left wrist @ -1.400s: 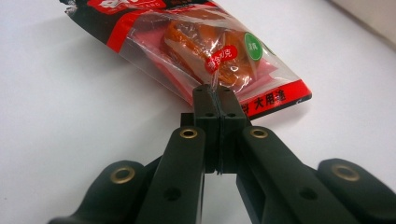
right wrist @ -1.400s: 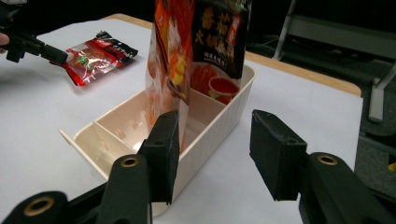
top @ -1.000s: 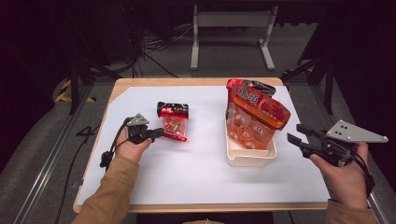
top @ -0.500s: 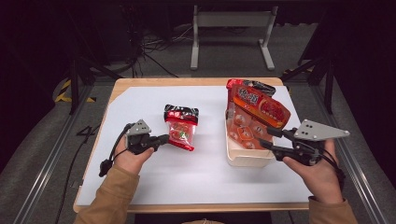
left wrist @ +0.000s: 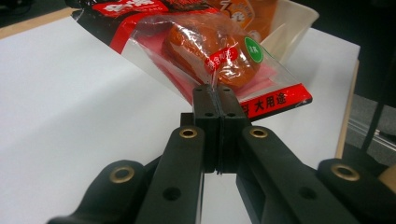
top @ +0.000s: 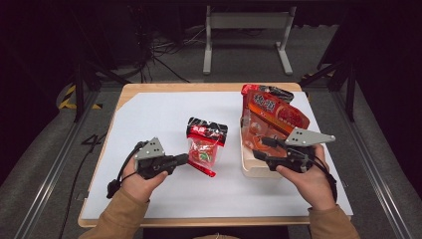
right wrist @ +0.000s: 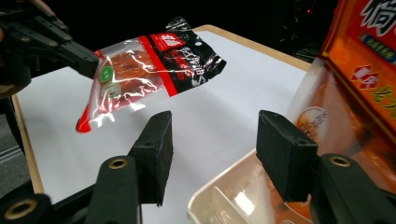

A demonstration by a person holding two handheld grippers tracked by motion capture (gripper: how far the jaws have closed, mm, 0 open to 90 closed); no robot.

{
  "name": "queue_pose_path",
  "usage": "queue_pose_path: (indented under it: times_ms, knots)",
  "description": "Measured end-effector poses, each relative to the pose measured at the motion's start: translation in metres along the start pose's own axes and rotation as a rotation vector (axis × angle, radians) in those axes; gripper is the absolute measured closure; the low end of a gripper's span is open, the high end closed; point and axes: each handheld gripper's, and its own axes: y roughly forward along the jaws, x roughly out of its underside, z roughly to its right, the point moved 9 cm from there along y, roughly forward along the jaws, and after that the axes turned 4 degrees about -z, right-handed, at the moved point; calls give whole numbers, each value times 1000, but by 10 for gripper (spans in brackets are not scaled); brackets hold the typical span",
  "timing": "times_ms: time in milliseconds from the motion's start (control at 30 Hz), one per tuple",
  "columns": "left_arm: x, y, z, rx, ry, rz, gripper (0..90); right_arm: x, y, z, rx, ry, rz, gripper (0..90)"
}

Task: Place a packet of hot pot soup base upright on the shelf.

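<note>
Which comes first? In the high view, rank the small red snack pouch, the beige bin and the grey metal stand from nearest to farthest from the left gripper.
1. Small red snack pouch: pinched at its edge in the fingers of the left gripper.
2. Beige bin: on the table's right side, beyond the pouch.
3. Grey metal stand: on the floor behind the table, farthest.

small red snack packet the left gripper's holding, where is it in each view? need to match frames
High view: small red snack packet at centre, pinched at its lower edge by the left gripper.
Left gripper view: packet at upper centre, clamped between the shut jaws.
Right gripper view: packet at upper left, lifted off the table.
Shared landmark: the cream tub with the large orange bag.
</note>
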Motion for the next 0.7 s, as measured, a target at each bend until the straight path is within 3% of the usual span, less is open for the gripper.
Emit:
queue_pose_path:
  times_ms: [467, 700]
  knots:
    - [7, 5, 24, 52, 69, 7, 898, 1, 36, -6, -39, 55, -5, 358]
    - [8, 4, 36, 68, 103, 16, 898, -1, 49, -11, -97, 84, 1, 320]
